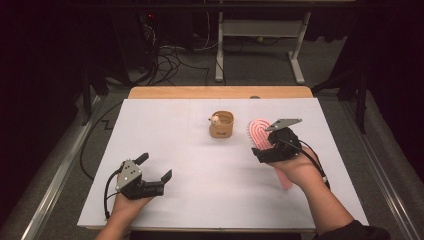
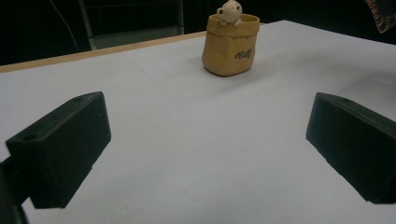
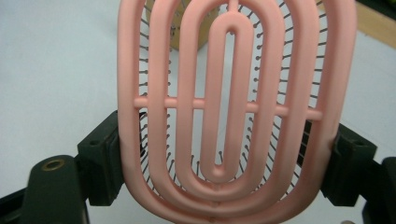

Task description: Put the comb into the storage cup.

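Note:
A pink vented hairbrush (image 1: 259, 131) is held above the white table (image 1: 200, 200) at the right, its head pointing away and its handle sticking out below the person's hand. My right gripper (image 1: 266, 146) is shut on the sides of the brush head. In the right gripper view the hairbrush (image 3: 233, 107) stands between the two black jaws of my right gripper (image 3: 229, 163), with its bristles on the far side. My left gripper (image 1: 156, 166) rests low at the near left, open, with nothing between its jaws (image 2: 208, 144).
A small tan bag-shaped pot (image 1: 221, 125) with a little pale figure on its rim stands on the far middle of the table, just left of the brush; the same pot (image 2: 230, 44) lies ahead of the left gripper. A wooden edge (image 1: 220, 92) borders the table's far side.

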### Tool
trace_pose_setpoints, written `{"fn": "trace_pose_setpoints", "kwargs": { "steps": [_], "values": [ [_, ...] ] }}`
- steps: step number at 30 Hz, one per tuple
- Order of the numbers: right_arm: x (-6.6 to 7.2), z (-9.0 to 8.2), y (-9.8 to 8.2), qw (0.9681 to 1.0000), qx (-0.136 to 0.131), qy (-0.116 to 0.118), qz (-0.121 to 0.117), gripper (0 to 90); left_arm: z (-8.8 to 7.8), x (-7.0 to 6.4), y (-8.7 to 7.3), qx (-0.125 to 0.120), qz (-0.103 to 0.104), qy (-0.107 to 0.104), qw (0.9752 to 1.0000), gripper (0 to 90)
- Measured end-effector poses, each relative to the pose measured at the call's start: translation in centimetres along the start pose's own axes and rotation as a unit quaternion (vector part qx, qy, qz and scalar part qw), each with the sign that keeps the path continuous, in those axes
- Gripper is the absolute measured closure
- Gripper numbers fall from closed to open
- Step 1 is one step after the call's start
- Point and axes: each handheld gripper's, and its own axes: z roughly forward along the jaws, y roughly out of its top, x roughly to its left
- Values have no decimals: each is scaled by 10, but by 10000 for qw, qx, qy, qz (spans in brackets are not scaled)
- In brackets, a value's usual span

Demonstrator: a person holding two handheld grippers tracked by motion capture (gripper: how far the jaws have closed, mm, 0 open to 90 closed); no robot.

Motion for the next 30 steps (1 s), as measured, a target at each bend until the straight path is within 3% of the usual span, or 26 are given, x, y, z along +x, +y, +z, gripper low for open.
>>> {"fn": "trace_pose_setpoints", "kwargs": {
  "steps": [3, 12, 21, 24, 28, 30],
  "values": [
    [1, -5, -3, 9996, -282, -37, 54, 202, 0, 0, 0, 15, 15, -10, 10000, 7],
    [2, -10, -11, 9971, -748, -80, 141, 201, 0, 0, 0, -10, -28, -29, 10000, 7],
    [1, -18, -23, 9896, -1405, -109, 283, 201, -1, 0, 1, -32, -140, -123, 9998, 7],
    [1, -19, -25, 9882, -1492, -127, 315, 201, -1, 0, 1, -29, -151, -138, 9998, 7],
    [2, -22, -33, 9828, -1789, -172, 412, 201, -1, 0, 1, -16, -171, -152, 9997, 7],
    [2, -22, -34, 9820, -1829, -177, 427, 201, -1, 0, 1, -4, -184, -152, 9997, 8]
  ]
}}
